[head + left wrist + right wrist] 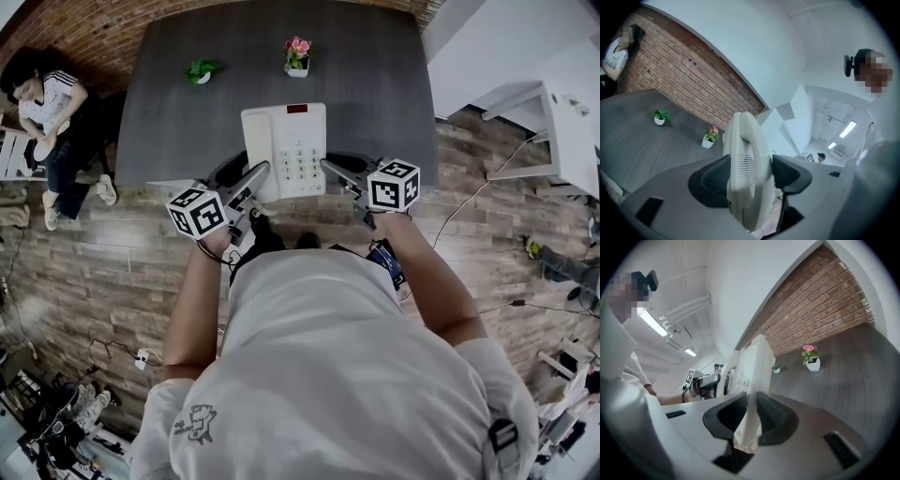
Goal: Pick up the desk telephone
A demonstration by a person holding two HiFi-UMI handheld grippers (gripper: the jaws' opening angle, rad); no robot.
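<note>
The white desk telephone [284,150], with its handset on the left and its keypad on the right, is held between both grippers over the near part of the dark grey table [178,122]. Its near end juts past the table's front edge. My left gripper [255,178] is shut on the handset side; in the left gripper view the telephone [746,173] fills the gap between both pads. My right gripper [330,170] is shut on the keypad side. In the right gripper view the telephone's thin edge [749,427] is pinched between the pads, and the keypad [740,378] shows beyond.
A small green plant [201,71] and a pink flower in a white pot [297,56] stand at the table's far side. A person [52,112] sits at the left by the brick wall. White furniture [553,122] and floor cables lie to the right.
</note>
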